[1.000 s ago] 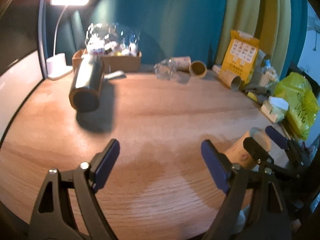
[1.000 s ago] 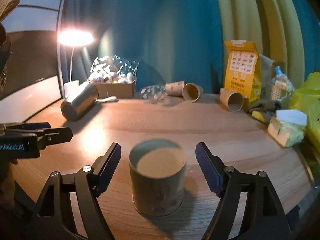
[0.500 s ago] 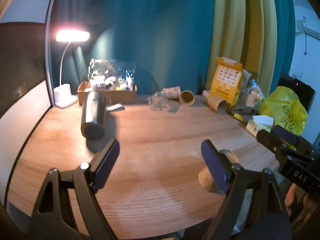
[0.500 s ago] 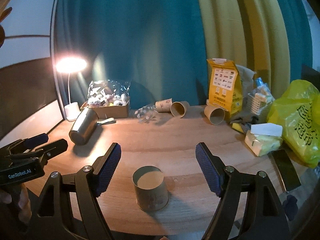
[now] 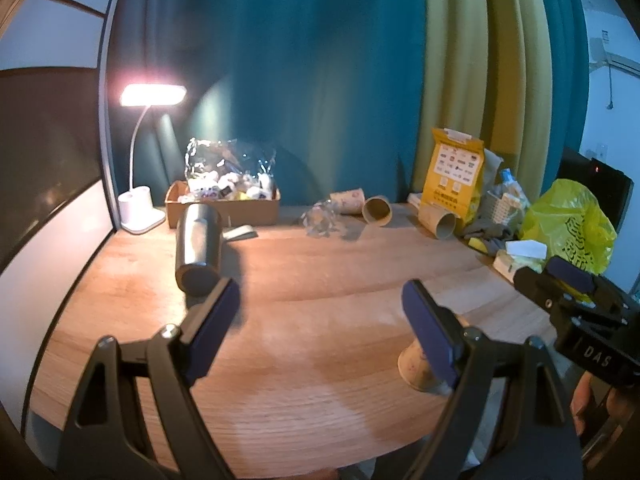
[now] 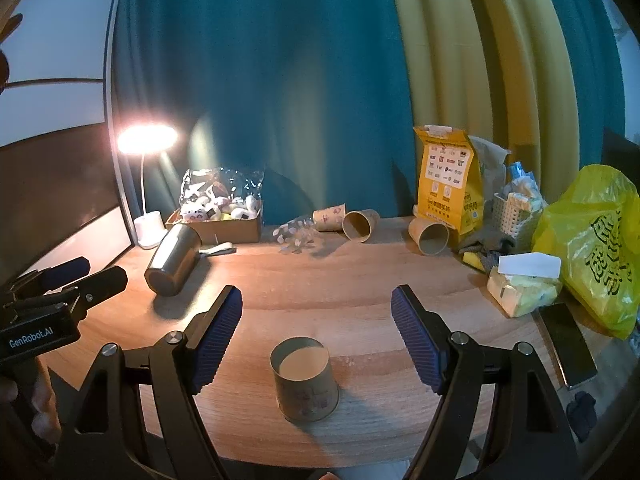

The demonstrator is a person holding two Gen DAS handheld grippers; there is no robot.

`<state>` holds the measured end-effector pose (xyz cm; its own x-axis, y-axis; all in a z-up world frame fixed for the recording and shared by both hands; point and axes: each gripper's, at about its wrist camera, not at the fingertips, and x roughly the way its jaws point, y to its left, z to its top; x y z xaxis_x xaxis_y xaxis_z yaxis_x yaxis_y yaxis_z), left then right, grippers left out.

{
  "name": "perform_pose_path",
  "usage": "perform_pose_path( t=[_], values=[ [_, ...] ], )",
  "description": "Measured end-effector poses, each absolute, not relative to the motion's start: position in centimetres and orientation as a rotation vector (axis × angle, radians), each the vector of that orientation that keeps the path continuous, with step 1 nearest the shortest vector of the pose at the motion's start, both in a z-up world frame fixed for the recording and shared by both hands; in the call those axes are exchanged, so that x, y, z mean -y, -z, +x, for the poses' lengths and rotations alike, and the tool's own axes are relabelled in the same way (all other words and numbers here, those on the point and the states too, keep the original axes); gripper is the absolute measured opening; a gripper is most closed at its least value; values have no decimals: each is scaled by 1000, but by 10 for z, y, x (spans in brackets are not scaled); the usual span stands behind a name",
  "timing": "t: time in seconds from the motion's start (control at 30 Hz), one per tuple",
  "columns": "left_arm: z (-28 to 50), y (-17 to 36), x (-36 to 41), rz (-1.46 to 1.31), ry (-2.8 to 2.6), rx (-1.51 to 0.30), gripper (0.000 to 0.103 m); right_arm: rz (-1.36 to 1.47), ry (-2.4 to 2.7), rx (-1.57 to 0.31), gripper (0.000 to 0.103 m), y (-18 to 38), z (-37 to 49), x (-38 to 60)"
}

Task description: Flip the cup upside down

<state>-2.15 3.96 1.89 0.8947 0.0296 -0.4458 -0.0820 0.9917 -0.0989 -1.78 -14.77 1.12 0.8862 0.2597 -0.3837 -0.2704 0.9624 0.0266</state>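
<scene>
A brown paper cup stands upside down near the front edge of the wooden table, its flat base facing up. My right gripper is open and empty, above and behind the cup, not touching it. In the left wrist view the cup shows partly behind my right finger. My left gripper is open and empty over the table's front. The right gripper appears at the right edge of the left wrist view, and the left gripper at the left edge of the right wrist view.
A steel tumbler lies on its side at left. At the back stand a lit desk lamp, a cardboard box of wrapped items, several paper cups lying down, a yellow bag and a yellow plastic bag. A phone lies at right.
Both grippers have pulled back and up from the table. The cup stays upside down where it stood and now looks smaller in the right wrist view.
</scene>
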Motion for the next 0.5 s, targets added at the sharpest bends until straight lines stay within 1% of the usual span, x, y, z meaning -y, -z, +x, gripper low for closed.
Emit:
perform_pose_path(
  t=[0.5],
  values=[
    [-17,-14,-38,-121,-53,-487,85,-22,-274,-396,80,-12,-16,150]
  ],
)
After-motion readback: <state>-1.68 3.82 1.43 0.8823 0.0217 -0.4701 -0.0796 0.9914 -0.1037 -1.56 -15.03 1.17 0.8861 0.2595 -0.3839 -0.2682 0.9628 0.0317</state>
